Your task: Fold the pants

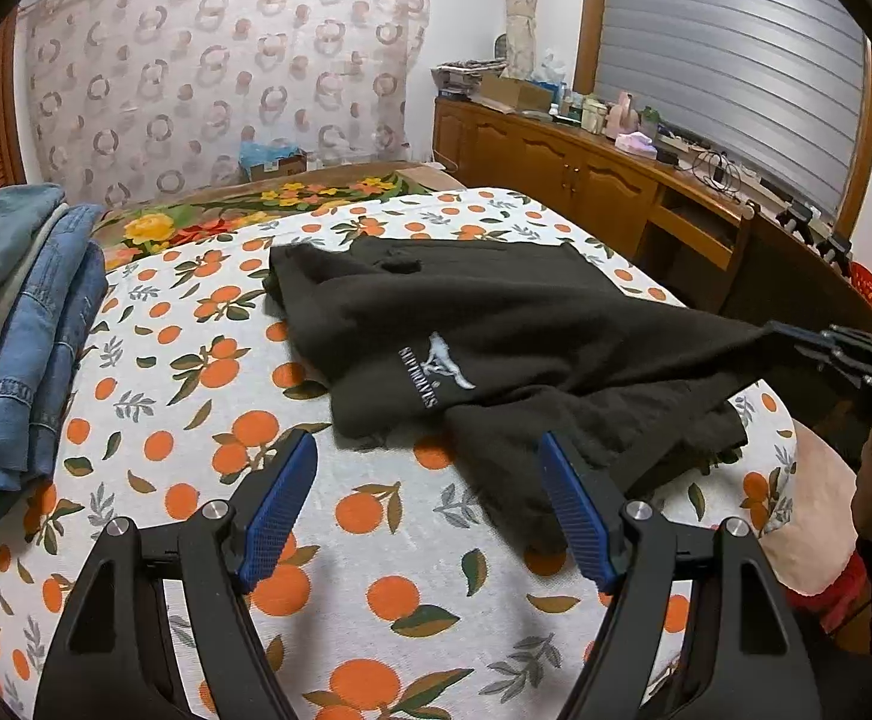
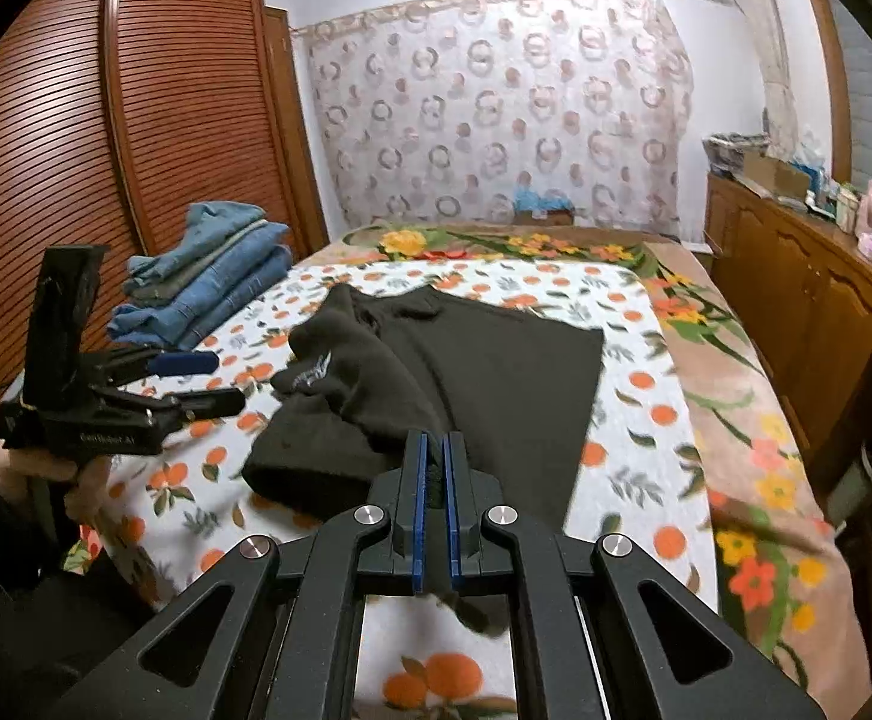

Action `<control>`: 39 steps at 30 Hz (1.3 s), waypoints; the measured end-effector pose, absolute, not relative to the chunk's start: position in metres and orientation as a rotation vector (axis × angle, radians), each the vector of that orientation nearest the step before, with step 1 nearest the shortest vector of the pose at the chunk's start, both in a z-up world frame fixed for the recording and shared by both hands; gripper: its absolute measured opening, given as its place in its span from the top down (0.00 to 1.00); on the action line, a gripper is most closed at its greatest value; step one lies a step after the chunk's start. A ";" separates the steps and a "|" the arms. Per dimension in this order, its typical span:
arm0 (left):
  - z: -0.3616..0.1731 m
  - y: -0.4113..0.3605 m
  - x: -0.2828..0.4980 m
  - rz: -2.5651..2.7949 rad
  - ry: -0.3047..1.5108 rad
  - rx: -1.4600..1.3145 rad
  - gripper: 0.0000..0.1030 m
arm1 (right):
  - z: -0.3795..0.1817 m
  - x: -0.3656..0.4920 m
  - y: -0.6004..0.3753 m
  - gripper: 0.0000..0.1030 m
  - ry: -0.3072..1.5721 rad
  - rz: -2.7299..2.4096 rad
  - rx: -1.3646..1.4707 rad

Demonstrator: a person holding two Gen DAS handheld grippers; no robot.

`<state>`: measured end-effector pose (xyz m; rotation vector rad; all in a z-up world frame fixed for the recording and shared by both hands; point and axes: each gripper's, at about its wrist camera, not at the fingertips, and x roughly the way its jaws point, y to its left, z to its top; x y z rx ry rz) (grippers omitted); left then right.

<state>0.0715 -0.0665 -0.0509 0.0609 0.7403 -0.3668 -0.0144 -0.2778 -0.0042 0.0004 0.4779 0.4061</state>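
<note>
Pants (image 1: 496, 324), black with a white logo, lie on the orange-print blanket (image 1: 340, 540), part bunched near the logo, far half flat. Right gripper (image 2: 434, 468) has its jaws pinched tight on a fold of the black fabric at the near edge, cloth pulled taut from the pile. Left gripper (image 1: 430, 504) is wide open over bare blanket, holding nothing, just short of the near hem.

My read: mid-fold, one corner lifted. To do it well: left should clamp the matching corner before the right carries further, else the fabric drags and bunches. Keep both corners level, lay onto the flat half, edges aligned. Stay clear of the denim stack (image 1: 22, 330)
</note>
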 end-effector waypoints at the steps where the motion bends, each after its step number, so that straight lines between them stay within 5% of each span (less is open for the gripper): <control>1: -0.051 -0.067 0.072 -0.367 0.742 0.063 0.25 | -0.007 -0.015 -0.281 0.95 0.487 0.398 0.007; 17: -0.057 -0.073 0.075 -0.361 0.757 0.070 0.25 | -0.040 -0.007 -0.298 0.95 0.615 0.358 0.071; 24: -0.052 -0.059 0.080 -0.335 0.742 0.060 0.25 | -0.030 -0.007 -0.301 0.72 0.571 0.349 0.062; 39: -0.050 -0.020 0.111 -0.284 0.741 0.054 0.25 | -0.007 0.063 -0.212 0.64 0.542 0.540 -0.086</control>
